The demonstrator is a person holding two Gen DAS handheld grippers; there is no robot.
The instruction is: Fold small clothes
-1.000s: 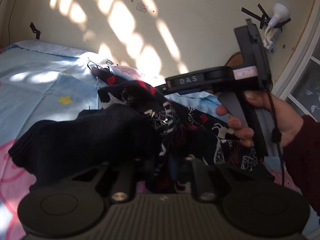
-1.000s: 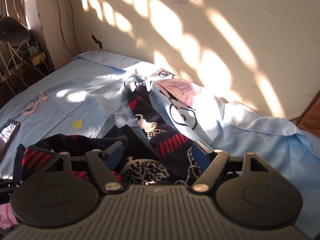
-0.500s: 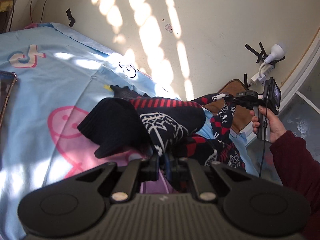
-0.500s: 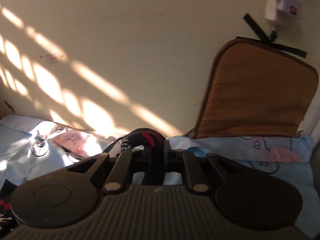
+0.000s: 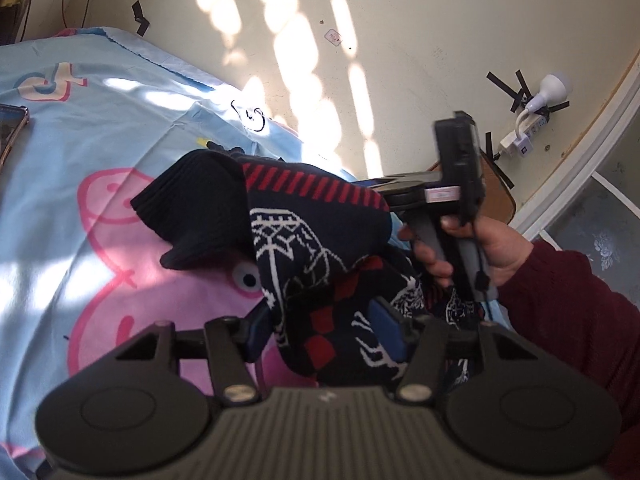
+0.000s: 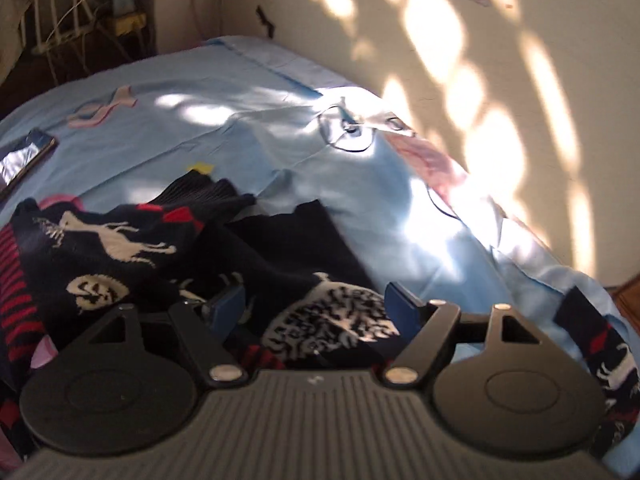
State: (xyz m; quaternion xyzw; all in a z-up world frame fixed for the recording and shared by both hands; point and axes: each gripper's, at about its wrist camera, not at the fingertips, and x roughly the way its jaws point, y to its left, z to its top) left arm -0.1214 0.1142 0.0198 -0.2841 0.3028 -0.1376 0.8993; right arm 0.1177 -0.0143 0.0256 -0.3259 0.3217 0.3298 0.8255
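A dark navy knitted sweater (image 5: 320, 240) with red stripes and white figures lies bunched on the light blue bed sheet (image 5: 100, 120). My left gripper (image 5: 320, 330) has its jaws opening; a fold of the sweater still fills the gap between the blue pads (image 5: 386, 326). My right gripper (image 6: 316, 304) hovers low over the same sweater (image 6: 132, 256), jaws opening wide, with white-patterned knit lying under and between its pads (image 6: 404, 304). In the left wrist view a hand in a maroon sleeve (image 5: 560, 320) holds the right gripper (image 5: 390, 192) beside the sweater's striped hem.
A phone (image 6: 24, 156) lies on the sheet at the far left. The cream wall runs close behind the bed. A power strip with a bulb (image 5: 532, 120) hangs on the wall at right, above a brown cushion (image 5: 496, 188). Cables and clutter (image 6: 80, 20) fill the far left corner.
My left gripper was shut on the sweater and now stands apart. My right gripper pulled a part of the sweater out to the right while shut, then came back over the pile and opened.
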